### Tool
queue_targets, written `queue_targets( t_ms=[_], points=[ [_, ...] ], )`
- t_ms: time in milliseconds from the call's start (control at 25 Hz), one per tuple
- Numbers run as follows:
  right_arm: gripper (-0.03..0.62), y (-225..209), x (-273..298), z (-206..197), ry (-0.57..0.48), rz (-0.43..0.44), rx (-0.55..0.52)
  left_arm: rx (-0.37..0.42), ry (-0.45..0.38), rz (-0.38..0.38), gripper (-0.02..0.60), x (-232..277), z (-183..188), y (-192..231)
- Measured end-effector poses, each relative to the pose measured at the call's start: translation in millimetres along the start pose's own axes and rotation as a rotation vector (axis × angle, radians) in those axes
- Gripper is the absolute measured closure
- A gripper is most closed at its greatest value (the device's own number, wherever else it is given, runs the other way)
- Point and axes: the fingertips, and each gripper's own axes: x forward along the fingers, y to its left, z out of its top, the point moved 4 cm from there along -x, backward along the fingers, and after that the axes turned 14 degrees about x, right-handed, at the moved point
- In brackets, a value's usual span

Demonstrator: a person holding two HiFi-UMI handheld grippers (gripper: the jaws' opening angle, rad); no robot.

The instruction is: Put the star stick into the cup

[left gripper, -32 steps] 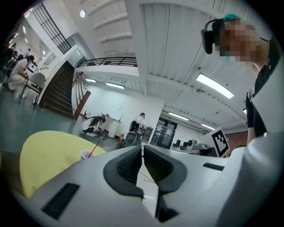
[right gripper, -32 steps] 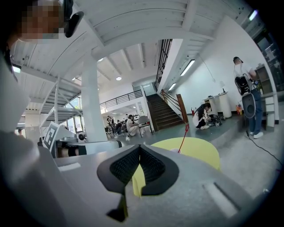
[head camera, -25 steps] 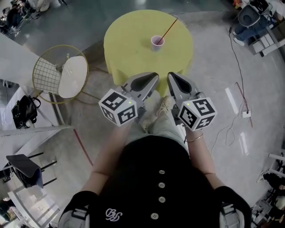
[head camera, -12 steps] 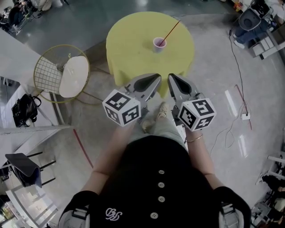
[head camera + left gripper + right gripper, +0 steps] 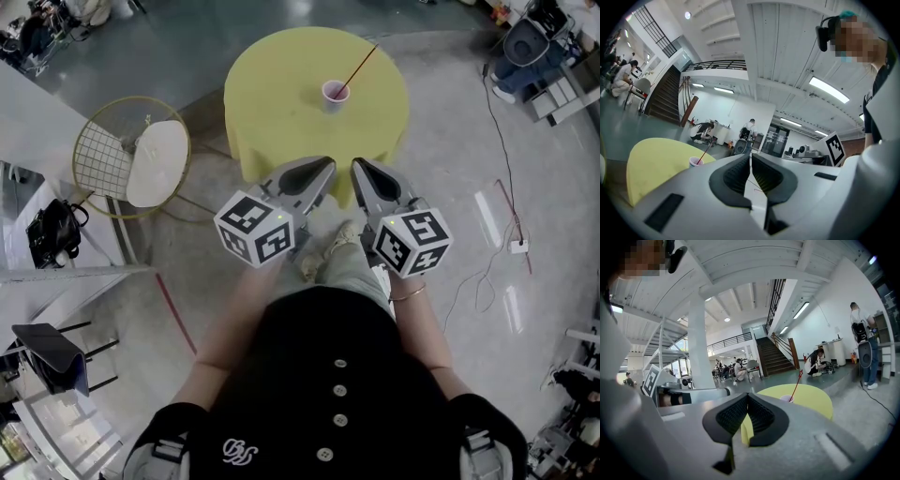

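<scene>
While I hold both tools side by side, the left gripper (image 5: 324,165) and right gripper (image 5: 357,163) each have their jaws pressed together on nothing. At twelve o'clock the stick (image 5: 359,64) stands in the cup (image 5: 333,91) on the table (image 5: 281,112), leaning toward two o'clock, well apart from both grippers.

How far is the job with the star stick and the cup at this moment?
Done: the star stick leans in the cup on the yellow table. In hand: nothing; the left gripper and the right gripper are both shut and empty, held short of the table. Left: nothing that I can see.
</scene>
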Motion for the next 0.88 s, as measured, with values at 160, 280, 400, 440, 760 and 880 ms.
queue_targets(
  t_ms=[160, 280, 400, 440, 760, 880],
  points=[
    [0.591, 1.6, 3.5, -2.0, 0.007, 0.004, -0.005, 0.000, -0.001, 0.004, 0.558, -0.8, -0.2, 2.6],
    [0.591, 1.6, 3.3, -1.3, 0.005, 0.004, -0.008, -0.001, -0.001, 0.006, 0.559, -0.3, -0.3, 3.3],
    [0.591, 0.4, 0.4, 0.2, -0.001, 0.002, -0.008, 0.000, 0.002, 0.000, 0.558, 1.7, -1.1, -0.1],
    [0.591, -0.2, 0.1, 0.3, -0.001, 0.002, -0.007, 0.000, 0.000, -0.004, 0.559, 2.7, -1.1, -1.2],
    [0.591, 0.2, 1.4, -4.2, 0.009, 0.002, -0.001, 0.001, 0.007, -0.015, 0.559, 0.7, -2.0, -3.3],
    [0.591, -1.9, 2.0, -4.6, 0.011, 0.008, -0.002, 0.001, 0.009, -0.008, 0.559, 0.6, -3.3, -3.2]
  ],
)
